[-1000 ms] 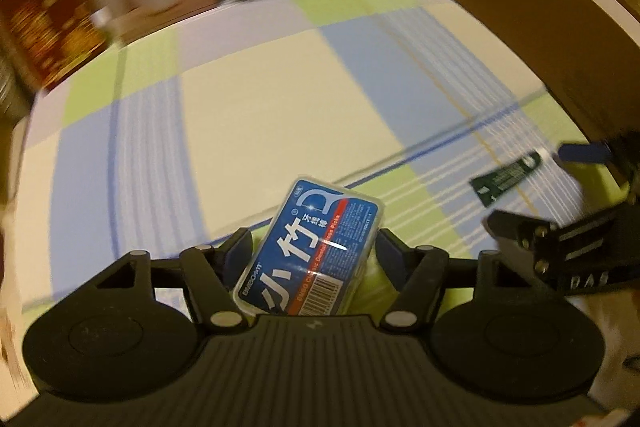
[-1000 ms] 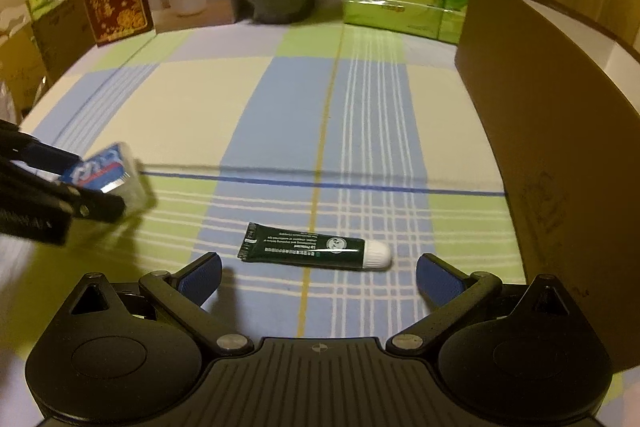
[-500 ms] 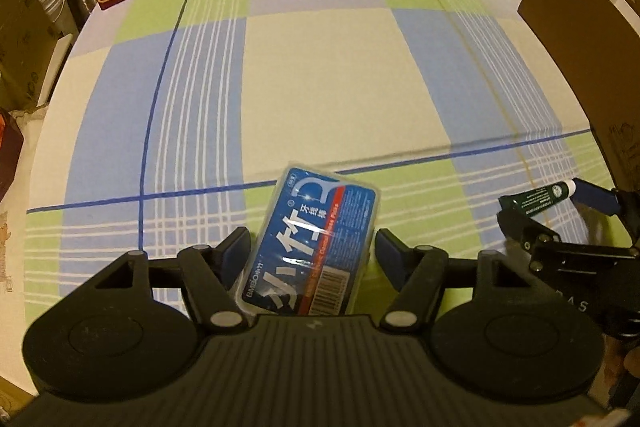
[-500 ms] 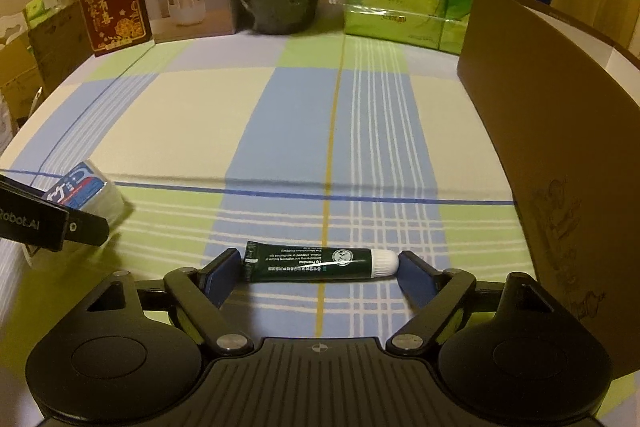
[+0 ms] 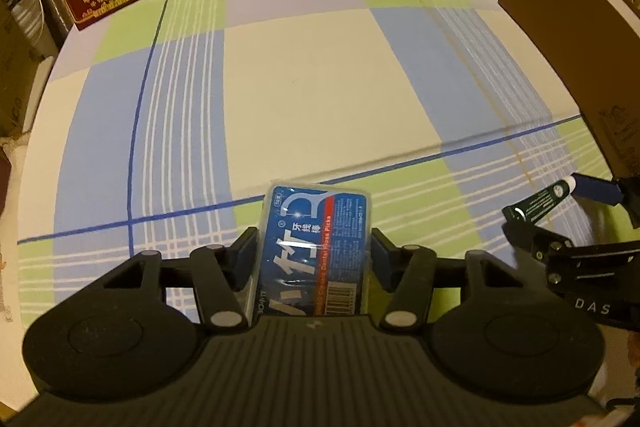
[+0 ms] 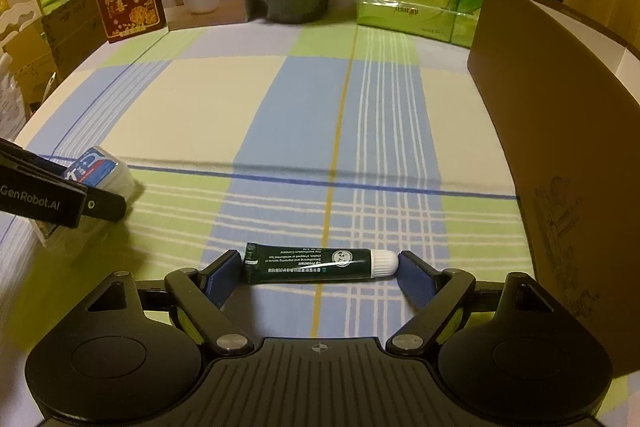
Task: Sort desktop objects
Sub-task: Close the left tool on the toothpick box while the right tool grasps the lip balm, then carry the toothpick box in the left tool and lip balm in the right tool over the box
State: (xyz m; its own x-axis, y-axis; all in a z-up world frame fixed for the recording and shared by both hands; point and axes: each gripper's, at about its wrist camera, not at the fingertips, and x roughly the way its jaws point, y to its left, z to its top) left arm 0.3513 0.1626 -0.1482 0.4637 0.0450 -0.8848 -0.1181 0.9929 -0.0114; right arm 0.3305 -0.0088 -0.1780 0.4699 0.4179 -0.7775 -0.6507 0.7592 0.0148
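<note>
Jaws of the left gripper (image 5: 312, 247) are closing around the blue floss-pick box (image 5: 314, 247), which a second ago lay loosely between wider pads; both pads now meet its long sides, at 6 o'clock on the checked tablecloth (image 5: 320, 87). The right gripper (image 6: 320, 269), previously wide with the green tube (image 6: 316, 263) ahead of it, now brackets the tube end to end, pads touching crimp and cap. Both items appear ready to lift, probably toward the brown box (image 6: 560, 131) at 3 o'clock.

Two close, down-tilted wrist views, shared plaid tablecloth (image 5: 320, 99).
</note>
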